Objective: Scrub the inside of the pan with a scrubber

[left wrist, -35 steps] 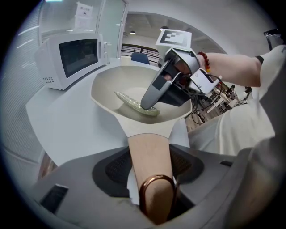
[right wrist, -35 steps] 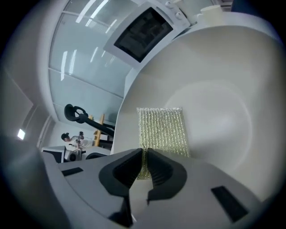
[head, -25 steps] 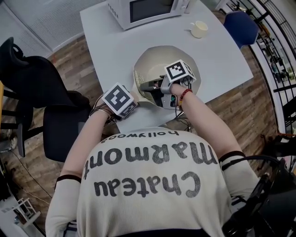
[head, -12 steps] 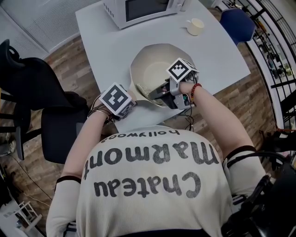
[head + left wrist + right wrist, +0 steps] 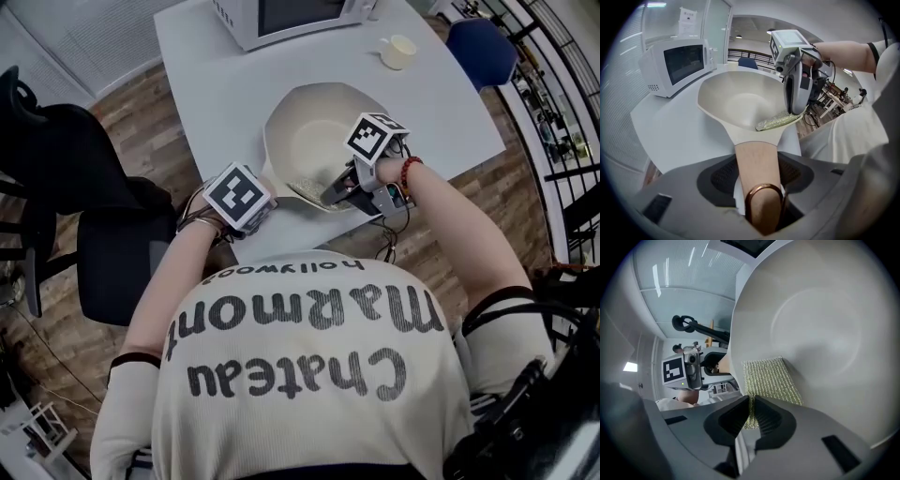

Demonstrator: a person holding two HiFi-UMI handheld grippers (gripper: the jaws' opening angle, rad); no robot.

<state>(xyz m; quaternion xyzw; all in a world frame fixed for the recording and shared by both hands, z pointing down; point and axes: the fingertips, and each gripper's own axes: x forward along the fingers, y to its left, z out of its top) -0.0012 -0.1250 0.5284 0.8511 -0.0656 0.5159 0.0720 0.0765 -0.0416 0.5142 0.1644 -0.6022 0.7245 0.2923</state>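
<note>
Nearest us, the left gripper (image 5: 757, 180) has its jaws clamped on the pan's wooden handle (image 5: 756, 161), one pad on each side, with a copper ring (image 5: 762, 199) at the handle's end right by the pads. Just past it, the right gripper (image 5: 752, 414) comes in from the other side. Its jaws are pinched narrow on the near edge of the scrubber (image 5: 772, 379). That green-gold mesh lies flat against the pan's inner wall, low on the side towards the handle, just inside the rim. The cream pan (image 5: 314, 136) sits over the near part of the white table (image 5: 211, 89), bowl open towards the right gripper. Farther back there's a cup (image 5: 398, 51), and at the far edge a white microwave (image 5: 281, 19).
</note>
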